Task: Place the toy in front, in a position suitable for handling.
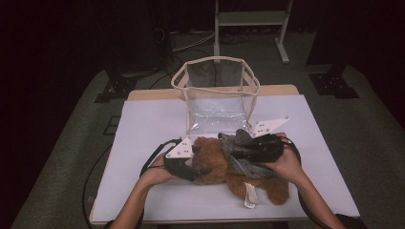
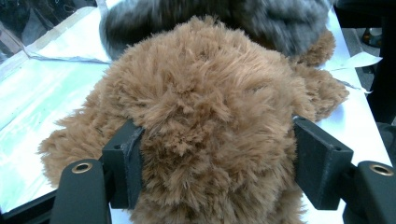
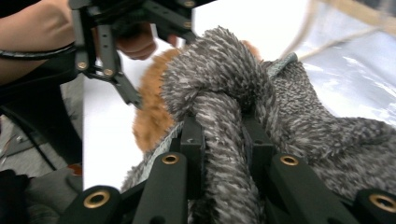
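Observation:
A brown plush toy [image 1: 217,164] lies on the white table sheet [image 1: 153,124], with a grey knitted cloth [image 1: 241,143] draped over it. My left gripper [image 1: 200,172] comes in from the left and is shut on the plush. In the left gripper view both pads sink into the brown plush [image 2: 210,93] on either side, and the left gripper [image 2: 215,154] holds it. My right gripper [image 1: 239,150] comes from the right. In the right gripper view the right gripper [image 3: 223,135] is shut on a fold of the grey cloth [image 3: 219,79], and the brown plush [image 3: 149,112] shows behind it.
A clear plastic bag [image 1: 217,95] with a cream rim stands open just behind the toy at the table's far middle. A white tag [image 1: 250,195] hangs from the plush near the front edge. White sheet spreads to the left and right. Dark floor and a stand lie beyond.

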Motion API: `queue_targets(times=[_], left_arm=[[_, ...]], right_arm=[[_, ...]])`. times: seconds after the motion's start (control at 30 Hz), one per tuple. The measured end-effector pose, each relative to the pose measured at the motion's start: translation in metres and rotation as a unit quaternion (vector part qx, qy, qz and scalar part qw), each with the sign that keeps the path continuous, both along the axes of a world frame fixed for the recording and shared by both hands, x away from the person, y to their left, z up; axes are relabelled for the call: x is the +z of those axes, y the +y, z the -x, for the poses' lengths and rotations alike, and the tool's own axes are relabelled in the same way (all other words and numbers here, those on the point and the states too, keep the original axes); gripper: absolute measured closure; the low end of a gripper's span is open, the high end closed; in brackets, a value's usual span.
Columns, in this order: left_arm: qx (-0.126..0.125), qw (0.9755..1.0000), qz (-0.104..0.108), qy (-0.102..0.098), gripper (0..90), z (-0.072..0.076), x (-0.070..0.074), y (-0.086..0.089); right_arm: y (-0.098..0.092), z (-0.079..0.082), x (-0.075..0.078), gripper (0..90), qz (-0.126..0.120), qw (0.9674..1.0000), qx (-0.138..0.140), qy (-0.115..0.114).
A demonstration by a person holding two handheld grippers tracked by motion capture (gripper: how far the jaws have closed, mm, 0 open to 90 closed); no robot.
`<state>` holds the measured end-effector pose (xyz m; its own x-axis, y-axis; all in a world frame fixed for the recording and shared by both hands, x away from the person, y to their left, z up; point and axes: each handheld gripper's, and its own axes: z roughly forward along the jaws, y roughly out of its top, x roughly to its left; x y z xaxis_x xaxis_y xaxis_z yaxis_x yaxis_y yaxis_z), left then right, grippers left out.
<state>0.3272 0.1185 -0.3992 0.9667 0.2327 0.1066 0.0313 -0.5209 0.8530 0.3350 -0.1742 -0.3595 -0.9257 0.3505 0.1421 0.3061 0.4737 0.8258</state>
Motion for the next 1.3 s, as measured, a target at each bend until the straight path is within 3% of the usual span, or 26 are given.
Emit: queue_targets(times=[0.07,0.17,0.33,0.47,0.63,0.77,1.0,1.1,1.17,1.3], left_arm=[[-0.001,1.0,0.0,0.001,28.4,0.0,-0.002,0.002],[-0.002,1.0,0.006,0.002,28.5,-0.001,-0.004,0.005],[0.0,1.0,0.009,0.0,27.9,-0.002,-0.005,0.007],[0.0,1.0,0.005,-0.005,27.9,0.001,-0.007,0.009],[0.002,1.0,0.007,-0.001,27.8,0.002,-0.008,0.008],[0.002,1.0,0.003,-0.002,27.8,0.003,-0.009,0.01],[0.004,1.0,0.003,-0.001,27.9,0.004,-0.009,0.008],[0.004,1.0,0.002,-0.002,27.8,0.005,-0.009,0.008],[0.003,1.0,0.0,-0.004,27.8,0.005,-0.009,0.007],[-0.001,1.0,-0.009,-0.004,27.8,0.006,-0.01,0.008]], right_arm=[[0.01,0.001,-0.002,73.6,0.008,0.9999,0.012,0.0],[0.007,-0.002,-0.001,73.7,0.006,0.9999,0.011,-0.002],[-0.014,-0.01,0.006,73.5,0.014,0.9992,-0.034,-0.017],[-0.024,-0.017,0.005,73.5,0.007,0.9988,-0.047,-0.008],[-0.01,-0.014,0.001,73.4,-0.005,0.9998,-0.019,0.006],[0.002,-0.008,-0.001,73.3,0.004,1.0,0.001,0.001],[-0.014,-0.016,0.001,73.2,0.011,0.9995,-0.03,-0.001],[-0.011,-0.015,0.0,73.3,0.008,0.9995,-0.031,0.002],[-0.001,-0.013,0.001,73.3,0.002,0.9999,-0.015,0.003],[0.022,-0.005,-0.002,72.9,0.017,0.9997,0.019,-0.004]])
